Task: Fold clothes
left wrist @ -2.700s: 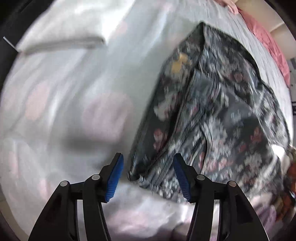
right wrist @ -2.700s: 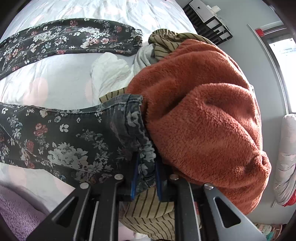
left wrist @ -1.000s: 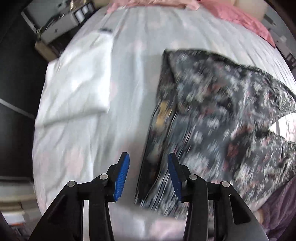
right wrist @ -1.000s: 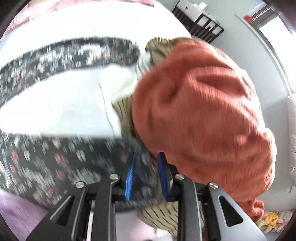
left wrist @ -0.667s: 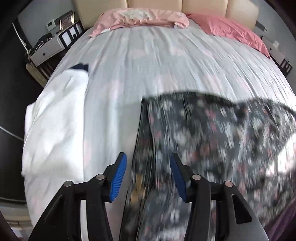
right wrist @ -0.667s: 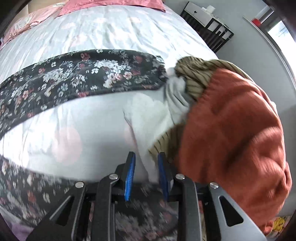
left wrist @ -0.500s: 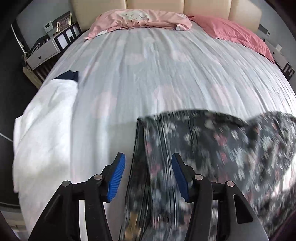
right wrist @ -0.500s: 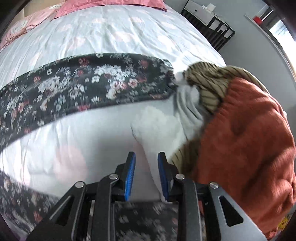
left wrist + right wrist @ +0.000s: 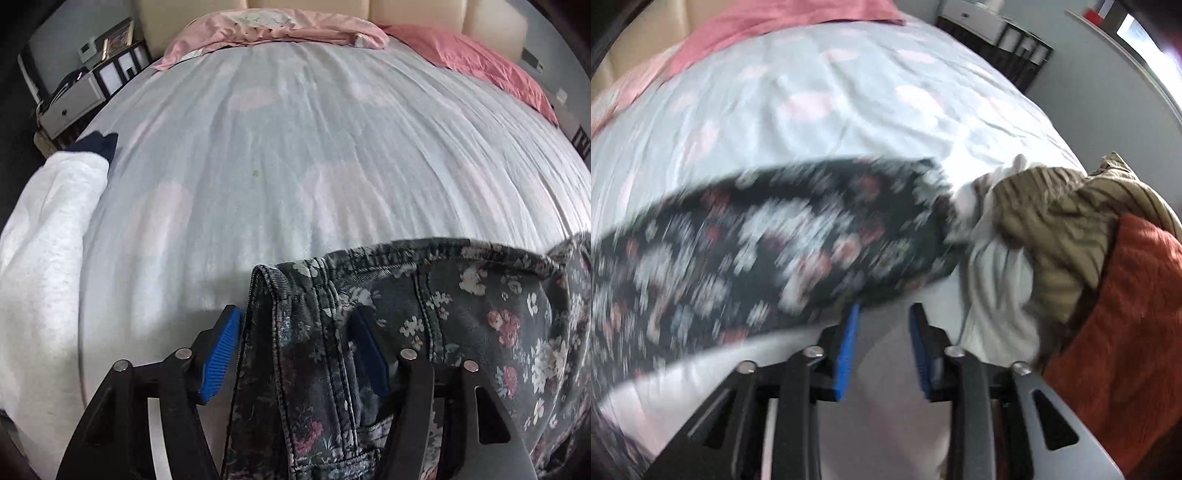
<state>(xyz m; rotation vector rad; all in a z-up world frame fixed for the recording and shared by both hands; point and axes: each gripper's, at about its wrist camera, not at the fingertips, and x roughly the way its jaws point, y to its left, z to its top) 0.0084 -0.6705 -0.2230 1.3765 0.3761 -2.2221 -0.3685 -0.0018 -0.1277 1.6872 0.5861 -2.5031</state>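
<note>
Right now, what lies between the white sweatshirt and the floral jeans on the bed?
Only bare bedsheet separates the white sweatshirt from the floral jeans; the left wrist view shows it.

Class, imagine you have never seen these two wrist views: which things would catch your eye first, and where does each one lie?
First, the dark floral denim jeans, doubled over on the pale spotted bedsheet with their folded edge between the left gripper's open blue-padded fingers. Next, the rust-orange fleece garment, heaped with other clothes at the right edge of the right wrist view. Pink pillows line the headboard.
</note>
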